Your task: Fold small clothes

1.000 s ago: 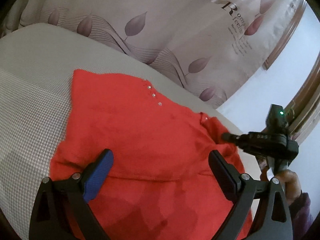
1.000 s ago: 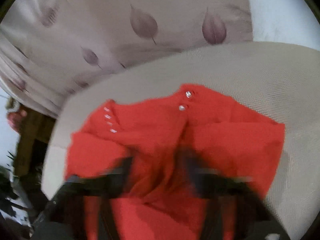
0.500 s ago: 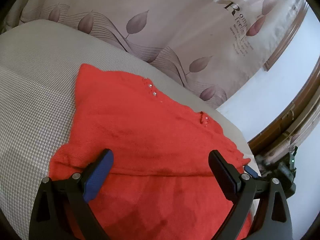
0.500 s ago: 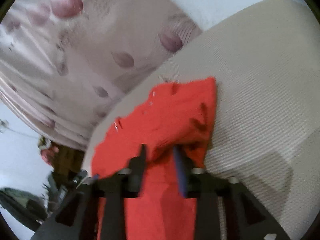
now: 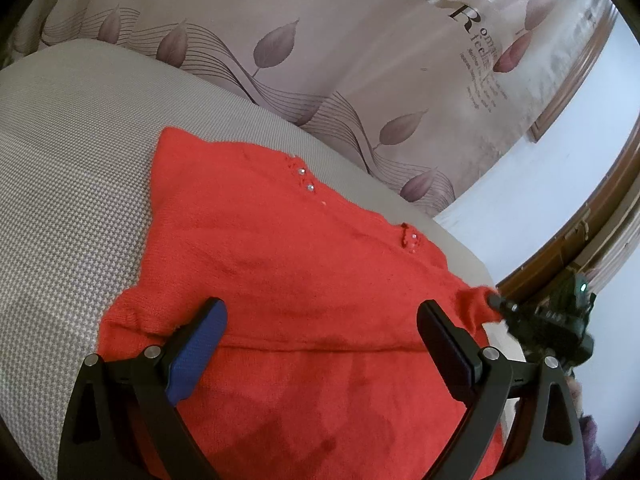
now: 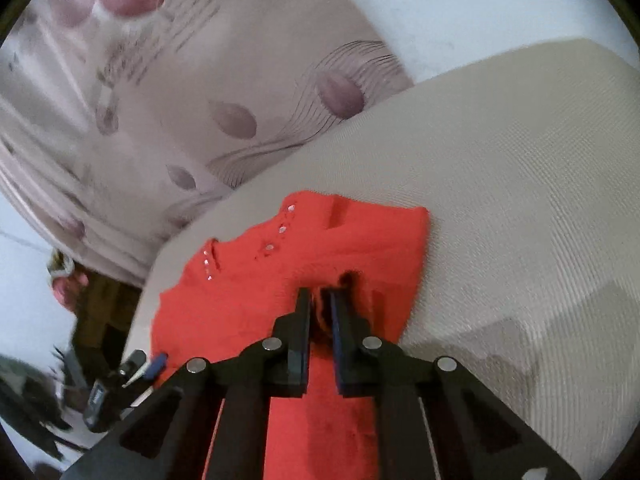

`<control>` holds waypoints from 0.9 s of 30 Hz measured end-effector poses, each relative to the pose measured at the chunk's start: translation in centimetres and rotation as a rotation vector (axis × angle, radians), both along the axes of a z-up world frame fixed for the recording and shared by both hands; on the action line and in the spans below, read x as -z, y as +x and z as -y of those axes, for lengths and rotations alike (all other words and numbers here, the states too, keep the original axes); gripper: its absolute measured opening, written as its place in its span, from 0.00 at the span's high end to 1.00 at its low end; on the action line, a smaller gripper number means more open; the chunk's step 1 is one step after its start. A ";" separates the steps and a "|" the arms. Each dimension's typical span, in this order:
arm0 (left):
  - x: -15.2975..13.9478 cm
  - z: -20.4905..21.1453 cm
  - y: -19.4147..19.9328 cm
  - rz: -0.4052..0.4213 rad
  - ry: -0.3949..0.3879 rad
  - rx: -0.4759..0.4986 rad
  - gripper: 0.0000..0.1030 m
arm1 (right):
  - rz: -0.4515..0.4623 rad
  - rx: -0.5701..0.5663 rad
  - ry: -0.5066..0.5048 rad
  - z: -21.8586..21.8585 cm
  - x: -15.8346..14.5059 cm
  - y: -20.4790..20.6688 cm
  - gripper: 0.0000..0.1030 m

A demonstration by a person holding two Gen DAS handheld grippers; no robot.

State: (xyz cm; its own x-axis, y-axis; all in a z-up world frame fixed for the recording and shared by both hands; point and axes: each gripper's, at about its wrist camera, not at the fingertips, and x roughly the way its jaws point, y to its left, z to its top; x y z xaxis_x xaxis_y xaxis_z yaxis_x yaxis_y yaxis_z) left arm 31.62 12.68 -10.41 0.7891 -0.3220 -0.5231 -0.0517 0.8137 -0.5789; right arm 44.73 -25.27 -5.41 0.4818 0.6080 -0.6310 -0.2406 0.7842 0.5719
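A red knitted sweater (image 5: 304,280) lies spread flat on a grey woven cushion (image 5: 72,184), its neck edge with the shiny little buttons (image 5: 309,187) pointing toward the leaf-print curtain (image 5: 320,52) and its length running from there back to the tongs. The left tongs (image 5: 320,336) hang wide open over it, holding nothing. The right tongs (image 6: 319,312) have just closed, pinching a bit of the sweater's edge.
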 end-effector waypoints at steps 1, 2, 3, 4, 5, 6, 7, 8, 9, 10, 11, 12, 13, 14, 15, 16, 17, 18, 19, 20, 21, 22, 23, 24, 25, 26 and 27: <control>0.1 -0.1 -0.1 0.001 -0.002 -0.002 0.07 | 0.024 -0.015 0.022 -0.5 -1.3 0.0 0.93; 0.1 -0.1 -0.1 0.002 -0.002 -0.004 0.07 | 0.055 -0.015 0.052 -0.3 -2.5 -0.1 0.93; 0.1 -0.2 -0.2 0.002 -0.002 -0.007 0.07 | 0.101 0.001 0.097 0.2 -3.8 -0.5 0.94; 0.1 -0.2 -0.2 0.002 -0.001 -0.009 0.07 | 0.136 0.033 0.133 1.1 -4.8 -0.8 0.94; 0.1 -0.2 -0.2 0.001 -0.001 -0.009 0.07 | 0.137 0.072 0.120 2.0 -4.8 -0.7 0.94; 0.1 -0.2 -0.2 0.001 0.001 -0.009 0.07 | 0.117 0.090 0.093 2.4 -4.2 -0.2 0.94; 0.1 -0.2 -0.2 0.000 0.002 -0.009 0.07 | 0.060 0.107 0.070 3.0 -2.7 0.5 0.94; 0.1 -0.2 -0.2 0.000 0.001 -0.009 0.07 | -0.004 0.124 0.058 3.5 -1.0 1.1 0.94; 0.1 -0.2 -0.2 0.001 0.000 -0.010 0.07 | -0.042 0.126 0.049 3.8 0.5 1.3 0.94; 0.1 -0.2 -0.2 0.000 0.000 -0.010 0.07 | -0.066 0.120 0.065 4.1 1.6 1.4 0.94; 0.1 -0.2 -0.2 -0.001 0.000 -0.010 0.07 | -0.078 0.116 0.097 4.4 2.3 1.4 0.94; 0.1 -0.2 -0.2 -0.001 0.001 -0.010 0.07 | -0.082 0.117 0.127 4.6 2.6 1.2 0.94; 0.0 -0.2 -0.1 -0.002 0.002 -0.010 0.07 | -0.084 0.118 0.156 4.8 2.9 1.0 0.94; 0.0 -0.2 -0.1 -0.003 0.003 -0.010 0.07 | -0.086 0.121 0.169 5.0 3.1 1.0 0.94; -0.1 -0.2 -0.1 -0.003 0.003 -0.010 0.07 | -0.091 0.125 0.173 5.2 3.2 1.0 0.94; -0.1 -0.2 -0.1 -0.003 0.003 -0.010 0.07 | -0.096 0.129 0.175 5.2 3.4 1.0 0.94; -0.1 -0.2 -0.1 -0.003 0.004 -0.010 0.07 | -0.102 0.130 0.177 5.2 3.5 1.1 0.94; -0.1 -0.2 -0.1 -0.003 0.004 -0.011 0.07 | -0.107 0.126 0.175 5.1 3.5 1.3 0.94; -0.1 -0.2 -0.1 -0.004 0.004 -0.011 0.07 | -0.114 0.116 0.176 5.0 3.6 1.4 0.94; -0.2 -0.2 -0.1 -0.003 0.003 -0.011 0.07 | -0.116 0.110 0.178 4.9 3.7 1.5 0.93; -0.2 -0.2 -0.1 -0.003 0.002 -0.010 0.07 | -0.116 0.109 0.186 4.9 3.7 1.6 0.91; -0.2 -0.2 -0.1 -0.002 -0.001 -0.010 0.07 | -0.120 0.109 0.203 5.2 3.7 1.5 0.89; -0.2 -0.3 -0.1 0.002 -0.011 -0.009 0.07 | -0.124 0.107 0.221 5.3 3.7 1.4 0.88; -0.1 -0.5 -0.2 0.007 -0.023 -0.009 0.07 | -0.128 0.103 0.236 5.3 3.7 1.3 0.87; -0.2 -1.0 -0.3 0.020 -0.052 -0.006 0.07 | -0.129 0.101 0.240 5.3 3.7 1.2 0.87; -0.3 -1.5 -0.4 0.026 -0.076 -0.005 0.07 | -0.121 0.098 0.223 5.1 3.5 1.1 0.87; -0.4 -2.4 -0.7 0.024 -0.114 -0.020 0.07 | -0.113 0.093 0.198 4.8 3.3 1.1 0.87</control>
